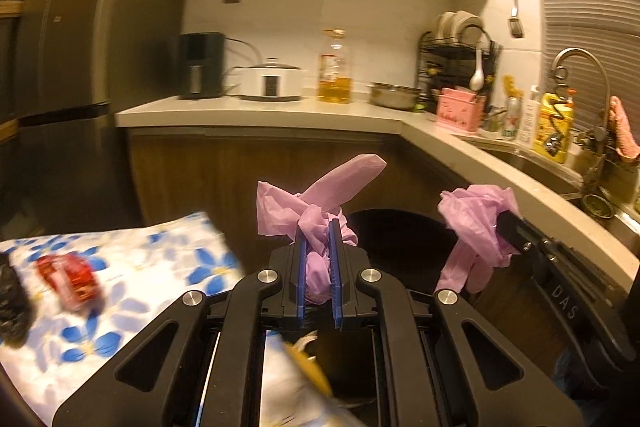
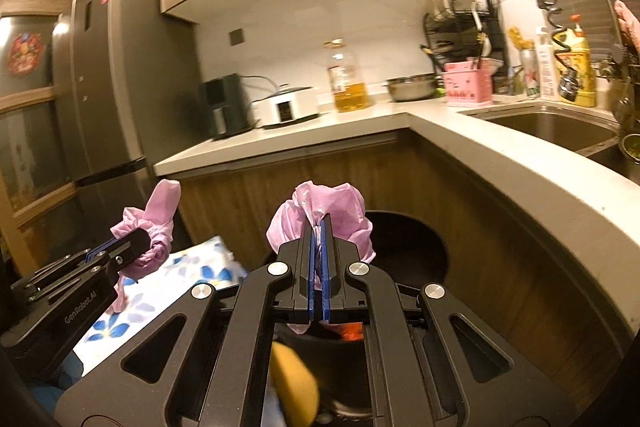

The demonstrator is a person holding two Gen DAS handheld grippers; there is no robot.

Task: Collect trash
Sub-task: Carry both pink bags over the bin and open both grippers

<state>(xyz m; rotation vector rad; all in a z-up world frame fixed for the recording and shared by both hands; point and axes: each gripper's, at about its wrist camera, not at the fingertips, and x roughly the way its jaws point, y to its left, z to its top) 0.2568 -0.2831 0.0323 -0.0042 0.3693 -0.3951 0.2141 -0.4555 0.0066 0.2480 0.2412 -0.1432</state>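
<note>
Each gripper pinches a bunch of thin pink plastic bag, and both are held up in front of the kitchen counter. My left gripper (image 1: 318,227) is shut on a knotted bunch of bag (image 1: 280,211) with one long ear sticking up. My right gripper (image 2: 319,223) is shut on the other crumpled bunch (image 2: 344,211). In the left wrist view the right gripper (image 1: 506,223) shows at the right with its pink bunch (image 1: 468,215). In the right wrist view the left gripper (image 2: 144,239) shows at the left. Below the gripper bodies lies blurred yellow trash (image 2: 292,379); the rest of the bag is hidden.
A table with a blue-flowered cloth (image 1: 140,267) stands at the left, bearing a red wrapper (image 1: 68,279) and a black lump (image 1: 12,299). A dark round bin (image 2: 408,247) sits against the wooden cabinets. The L-shaped counter (image 2: 500,151) carries appliances, an oil bottle (image 1: 336,75) and a sink (image 2: 552,127). A fridge (image 1: 72,47) stands at the left.
</note>
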